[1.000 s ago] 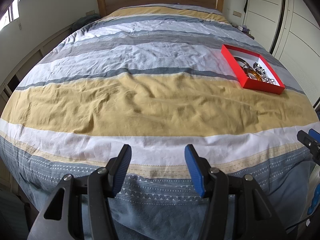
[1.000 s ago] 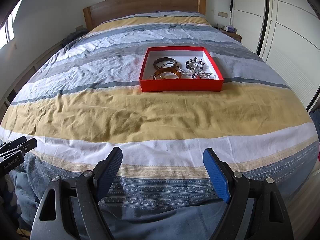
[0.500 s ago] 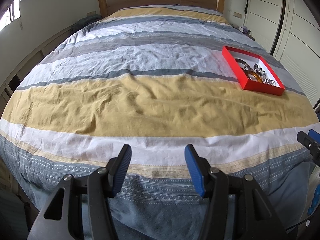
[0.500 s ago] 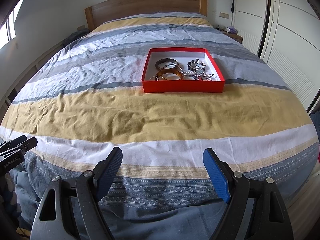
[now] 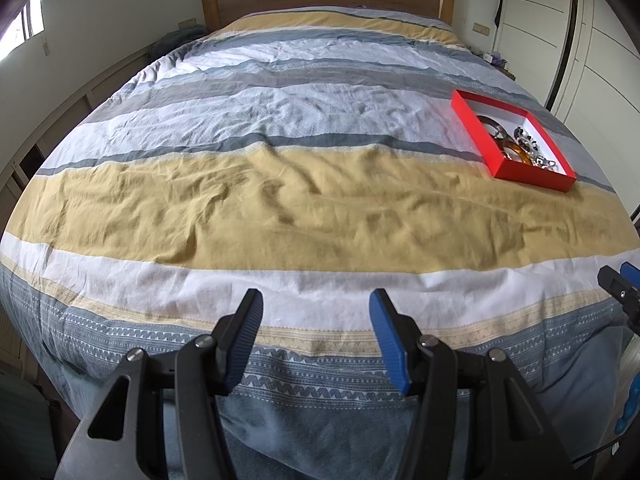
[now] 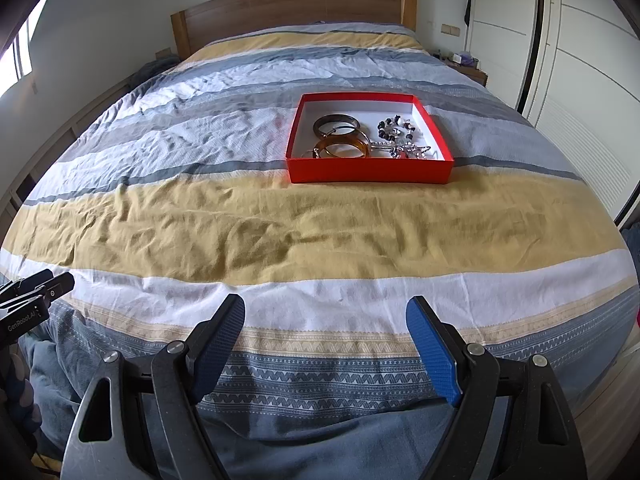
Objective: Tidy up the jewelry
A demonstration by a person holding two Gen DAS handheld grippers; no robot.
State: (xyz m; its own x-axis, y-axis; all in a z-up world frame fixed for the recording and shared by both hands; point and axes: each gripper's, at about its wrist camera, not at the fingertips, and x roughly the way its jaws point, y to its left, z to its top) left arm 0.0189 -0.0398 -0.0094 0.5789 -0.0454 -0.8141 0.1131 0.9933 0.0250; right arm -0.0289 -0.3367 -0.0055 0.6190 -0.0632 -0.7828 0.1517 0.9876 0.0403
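A shallow red box (image 6: 370, 170) (image 5: 532, 174) with a white inside lies on the striped bed cover, straight ahead in the right wrist view and far right in the left wrist view. In it lie a dark bangle (image 6: 335, 123), an amber bangle (image 6: 342, 148), a beaded bracelet (image 6: 396, 127) and a silvery chain (image 6: 408, 151). My right gripper (image 6: 325, 312) hovers open over the foot of the bed, well short of the box, nothing between its blue pads. My left gripper (image 5: 316, 308) hangs open and empty, left of the box.
The bed (image 6: 280, 224) fills both views, with a wooden headboard (image 6: 292, 6) at the far end. White wardrobe doors (image 6: 580, 80) run along the right side. A nightstand (image 6: 466, 66) with small items stands by the headboard, and a window (image 5: 24, 32) is at the left.
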